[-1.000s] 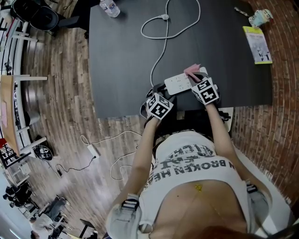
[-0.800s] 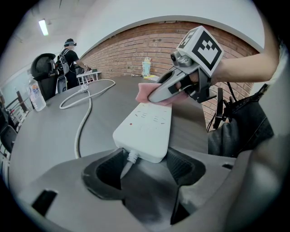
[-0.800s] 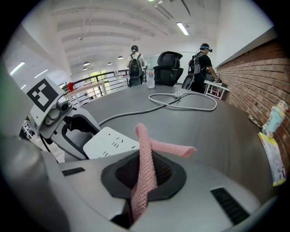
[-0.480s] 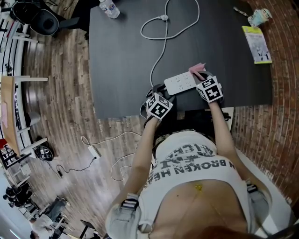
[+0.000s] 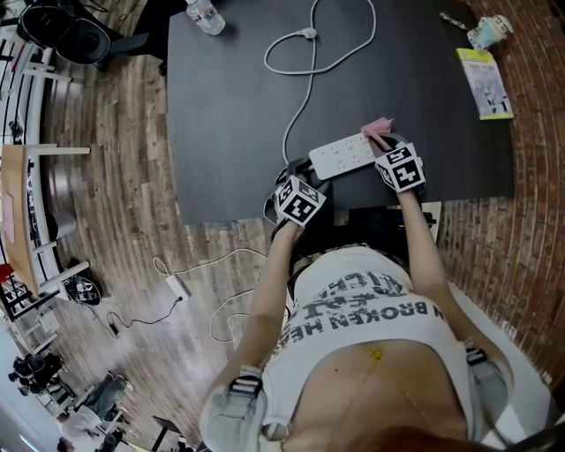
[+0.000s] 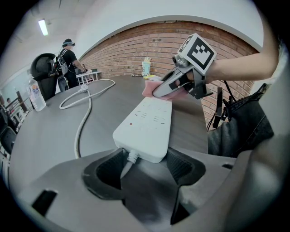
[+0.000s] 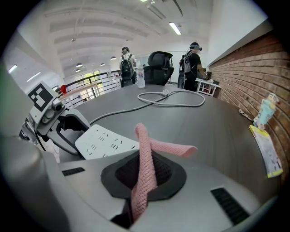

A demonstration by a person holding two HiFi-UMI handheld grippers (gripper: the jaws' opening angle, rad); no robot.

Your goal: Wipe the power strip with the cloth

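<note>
A white power strip (image 5: 344, 155) lies near the front edge of the black table (image 5: 229, 132), its cable (image 5: 305, 79) looping away to the far side. My left gripper (image 5: 305, 172) is shut on the strip's cable end; in the left gripper view the strip (image 6: 146, 122) sits between the two pads (image 6: 183, 165). My right gripper (image 5: 384, 144) is shut on a pink cloth (image 5: 378, 130) at the strip's right end. In the right gripper view the cloth (image 7: 145, 158) sticks up from the jaws, its free end folded over beside the strip (image 7: 106, 142).
A water bottle (image 5: 206, 15) stands at the table's far left. A yellow booklet (image 5: 485, 84) and a small figurine (image 5: 490, 33) sit at the far right. The table's front edge runs just under both grippers. Another power strip (image 5: 175, 284) lies on the wood floor.
My right gripper has slid to the right along the power strip with the pink cloth in it. The left gripper and the strip have stayed put.
</note>
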